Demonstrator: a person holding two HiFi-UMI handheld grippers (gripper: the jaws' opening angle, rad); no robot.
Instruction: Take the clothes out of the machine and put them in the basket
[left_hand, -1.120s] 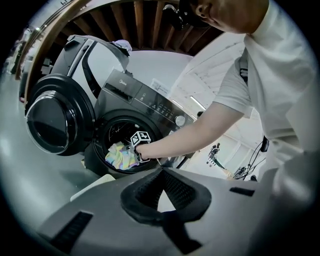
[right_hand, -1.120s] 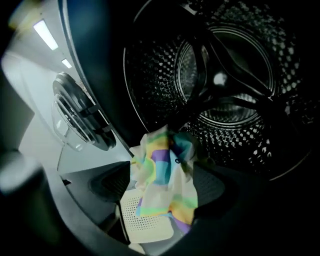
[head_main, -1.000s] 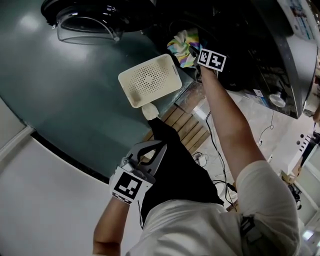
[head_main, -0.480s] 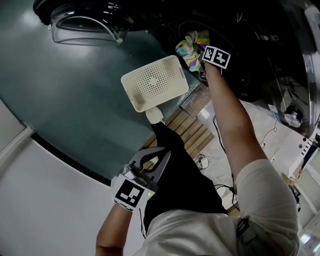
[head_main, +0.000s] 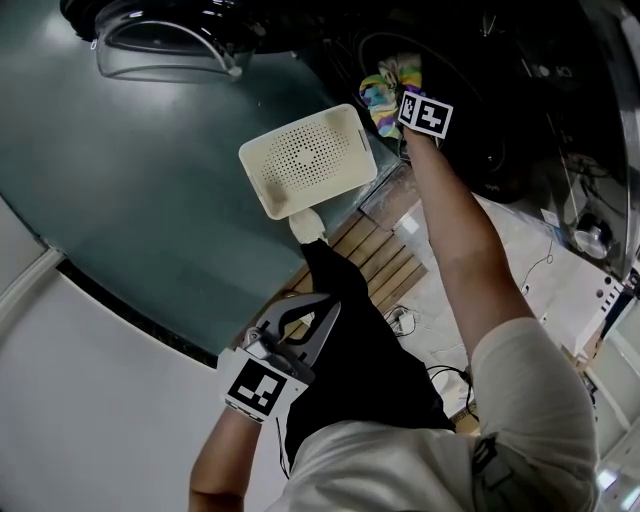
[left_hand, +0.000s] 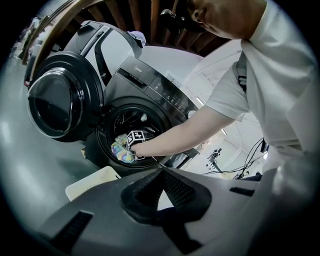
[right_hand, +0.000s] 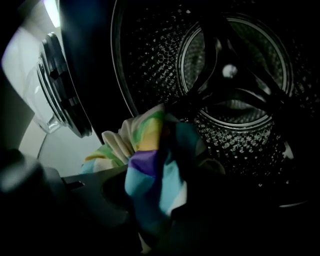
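1. Grey plastic, closest in: the left gripper (head_main: 322, 308) hangs by the person's hip. Its fingers are tip to tip with nothing between them, and it plays no part at present.
2. The cream basket (head_main: 305, 160) sits on the floor just beside the machine's mouth. Its perforated bottom is bare; nothing is in it yet.
3. The right gripper (right_hand: 160, 192) is at the lip of the machine (left_hand: 150, 90). Its fingers have just been closing and now pinch a bunched cloth (right_hand: 150, 160), patched in blue, purple, yellow and green. The cloth sits at the opening, part over the rim and part inside.
4. Handling, judged:
   - Thin, soft, light fabric with no stiffness, so it will hang and trail below whatever point is held.
   - Not fragile, and unlikely to be slippery.
   - The hold is on a thick fold near the middle of the bunch, which looks sound. A grip on a single edge would be likelier to slide out.
   - The trailing end could catch on the door seal, so lift it clear before swinging across to the basket.
5. Behind the cloth is the perforated steel drum (right_hand: 235, 75), which is dark. No other garment can be made out in it, though its lower part is in shadow. The round door (left_hand: 57, 102) stands swung wide to one side.
6. Surface and room: the floor (head_main: 150, 210) is smooth, glossy, dark grey-green. A slatted wooden board (head_main: 372, 250) lies by the person's foot, and loose cables (head_main: 432, 300) run over the paler floor beyond.
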